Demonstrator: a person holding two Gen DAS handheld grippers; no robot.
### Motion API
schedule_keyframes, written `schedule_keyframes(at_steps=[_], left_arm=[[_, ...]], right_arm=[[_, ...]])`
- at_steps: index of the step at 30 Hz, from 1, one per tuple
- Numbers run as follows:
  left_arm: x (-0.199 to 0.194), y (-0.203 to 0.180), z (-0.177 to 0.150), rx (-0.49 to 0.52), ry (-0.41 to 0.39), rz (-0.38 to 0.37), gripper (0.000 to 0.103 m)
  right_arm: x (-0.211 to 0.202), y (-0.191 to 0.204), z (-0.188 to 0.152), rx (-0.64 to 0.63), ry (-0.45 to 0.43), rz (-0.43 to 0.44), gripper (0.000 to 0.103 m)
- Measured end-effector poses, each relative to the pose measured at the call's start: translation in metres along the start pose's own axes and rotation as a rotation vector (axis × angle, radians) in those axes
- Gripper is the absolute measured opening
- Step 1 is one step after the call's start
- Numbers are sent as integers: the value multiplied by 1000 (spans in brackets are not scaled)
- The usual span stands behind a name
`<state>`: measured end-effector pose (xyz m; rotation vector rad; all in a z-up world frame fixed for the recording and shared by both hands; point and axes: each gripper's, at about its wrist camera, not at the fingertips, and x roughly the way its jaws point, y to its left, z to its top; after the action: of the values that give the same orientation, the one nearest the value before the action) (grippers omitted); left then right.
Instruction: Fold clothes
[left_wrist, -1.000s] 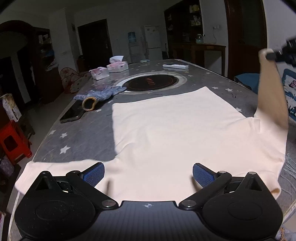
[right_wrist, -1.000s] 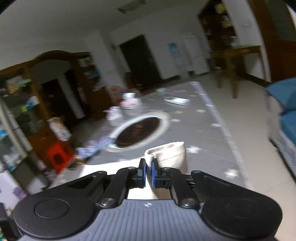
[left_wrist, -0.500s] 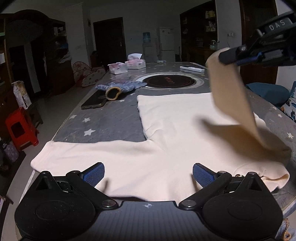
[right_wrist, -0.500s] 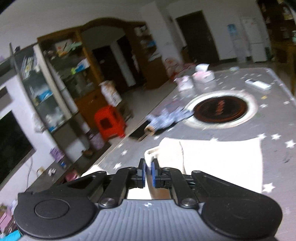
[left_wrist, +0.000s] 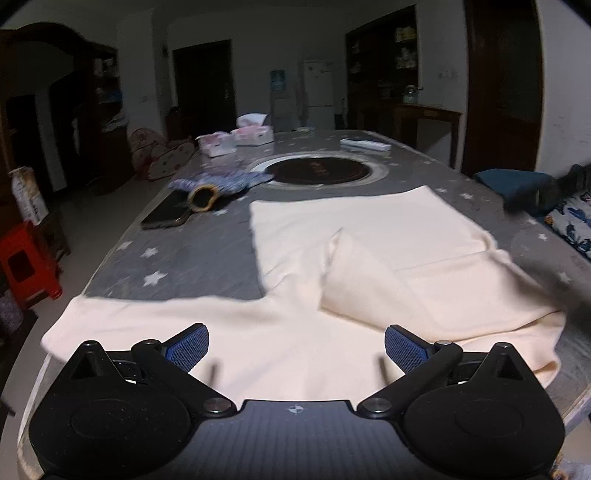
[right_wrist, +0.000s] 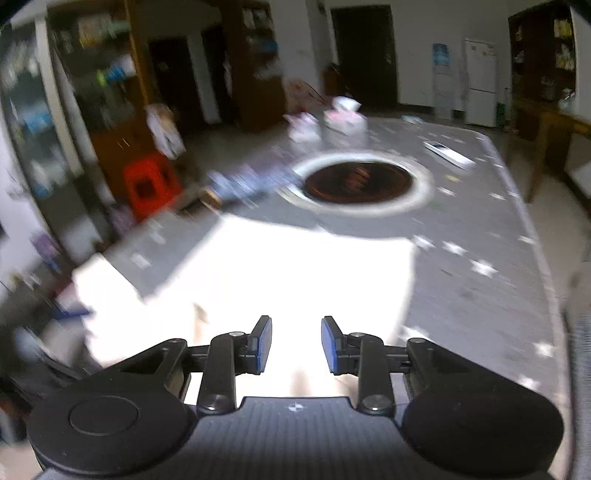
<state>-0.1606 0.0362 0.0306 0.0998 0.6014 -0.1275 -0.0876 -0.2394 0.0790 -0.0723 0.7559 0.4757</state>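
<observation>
A cream long-sleeved top (left_wrist: 351, 236) lies flat on the grey star-patterned table (left_wrist: 192, 262). Its right sleeve (left_wrist: 354, 280) is folded inward across the body. The other sleeve (left_wrist: 122, 317) stretches toward the table's left edge. My left gripper (left_wrist: 295, 345) hovers over the top's near edge, open wide, nothing between its blue pads. In the right wrist view the top (right_wrist: 295, 266) looks bright white. My right gripper (right_wrist: 295, 343) is over it, jaws opening, with nothing between the pads.
A round dark cooktop (left_wrist: 317, 171) is set into the table beyond the top. A blue patterned cloth (left_wrist: 221, 182), a dark phone (left_wrist: 166, 216), tissue boxes (left_wrist: 236, 138) and a remote (left_wrist: 365, 144) lie farther back. A red stool (left_wrist: 26, 266) stands at the left.
My right gripper carried the right sleeve inward over the body, let it go and parted its jaws. The sleeve now lies folded on the top. My left gripper stayed in place, open.
</observation>
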Motion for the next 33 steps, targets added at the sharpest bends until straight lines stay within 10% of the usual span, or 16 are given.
schedule_keyframes(at_steps=[13, 24, 33], left_arm=[[38, 4, 27, -28, 11, -115, 94], [52, -3, 25, 13, 57, -267, 24], [26, 8, 31, -29, 27, -275, 11]], right_arm=[[23, -16, -30, -115, 69, 12, 29], [39, -1, -26, -304, 85, 63, 28], [46, 0, -24, -405, 138, 76, 17]])
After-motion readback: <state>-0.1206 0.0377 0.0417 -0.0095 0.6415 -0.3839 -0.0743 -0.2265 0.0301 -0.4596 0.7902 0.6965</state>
